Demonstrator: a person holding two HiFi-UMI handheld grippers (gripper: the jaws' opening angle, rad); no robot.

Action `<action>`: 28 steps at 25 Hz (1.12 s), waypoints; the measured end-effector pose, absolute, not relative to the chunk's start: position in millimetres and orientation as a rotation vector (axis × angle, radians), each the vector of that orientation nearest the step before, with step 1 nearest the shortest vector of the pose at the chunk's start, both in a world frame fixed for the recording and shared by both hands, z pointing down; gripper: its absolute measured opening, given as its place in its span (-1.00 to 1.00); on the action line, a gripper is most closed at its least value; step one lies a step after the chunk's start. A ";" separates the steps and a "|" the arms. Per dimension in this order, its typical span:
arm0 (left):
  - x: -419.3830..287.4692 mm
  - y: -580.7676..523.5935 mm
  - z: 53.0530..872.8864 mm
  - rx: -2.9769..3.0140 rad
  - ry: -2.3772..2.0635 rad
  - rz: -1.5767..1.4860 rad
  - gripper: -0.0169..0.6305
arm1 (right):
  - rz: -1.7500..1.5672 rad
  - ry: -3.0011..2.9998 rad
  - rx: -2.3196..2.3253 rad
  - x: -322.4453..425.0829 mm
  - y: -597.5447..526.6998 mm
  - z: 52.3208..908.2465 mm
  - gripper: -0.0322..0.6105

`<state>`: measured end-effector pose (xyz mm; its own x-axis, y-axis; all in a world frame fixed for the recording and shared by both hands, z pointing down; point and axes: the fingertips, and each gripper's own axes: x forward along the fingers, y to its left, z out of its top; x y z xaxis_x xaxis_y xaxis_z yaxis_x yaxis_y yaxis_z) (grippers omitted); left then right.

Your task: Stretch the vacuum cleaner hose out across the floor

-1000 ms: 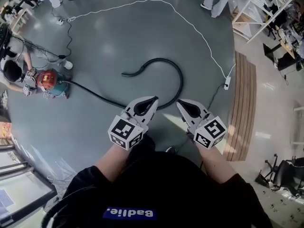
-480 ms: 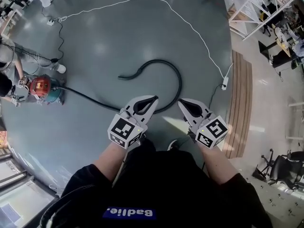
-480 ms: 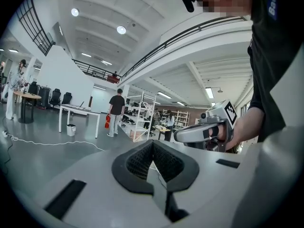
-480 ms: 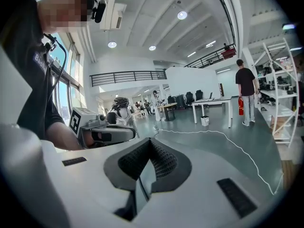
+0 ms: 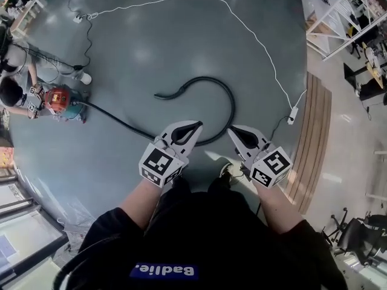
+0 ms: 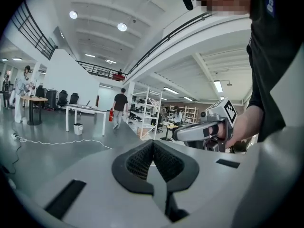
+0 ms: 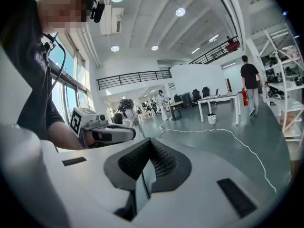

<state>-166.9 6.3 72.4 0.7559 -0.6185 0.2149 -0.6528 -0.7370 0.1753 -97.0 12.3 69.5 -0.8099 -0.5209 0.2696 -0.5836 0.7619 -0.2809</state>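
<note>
Holding both claws shut above the curled hose

Left claw (image 5: 197, 125) and right claw (image 5: 231, 129) are each closed on nothing, side by side but apart, above the grey floor (image 5: 151, 41). Just beyond their tips the black vacuum hose (image 5: 230, 101) lies in a hook shape. It runs out past the left claw to the red vacuum cleaner (image 5: 59, 98), beside a crouching person (image 5: 12, 90). Farther out, a white cable (image 5: 260, 44) loops around it.

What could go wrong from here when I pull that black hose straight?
The hose joins the vacuum cleaner, and a person crouches beside it; a hard pull could drag the machine into them.
The white cable and its power strip lie near the curl, so a swept hose might snag them.
The left gripper and right gripper are shut; they must open first.
</note>
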 end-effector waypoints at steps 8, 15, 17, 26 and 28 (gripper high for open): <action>-99.4 -15.5 76.6 2.650 -1.156 0.231 -0.92 | 0.526 -2.814 0.793 -10.5 -21.2 81.7 -0.91; -86.9 -26.2 94.5 2.607 -1.167 0.247 -0.92 | 0.562 -2.808 0.767 0.5 -33.5 100.3 -0.91; -90.2 -26.2 99.1 2.612 -1.150 0.248 -0.92 | 0.566 -2.800 0.779 -4.7 -34.2 105.6 -0.91; -132.8 -27.1 143.5 2.616 -1.065 0.274 -0.92 | 0.629 -2.717 0.888 -37.5 -36.6 138.8 -0.91; -142.9 -24.2 148.2 2.619 -1.046 0.255 -0.92 | 0.634 -2.715 0.904 -47.3 -38.4 141.4 -0.91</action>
<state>-142.9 -24.2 148.2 0.7177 -0.6396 0.2753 -0.6945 -0.6858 0.2176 -47.3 -38.4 141.4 -0.7895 -0.5201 0.3259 -0.6106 0.7192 -0.3314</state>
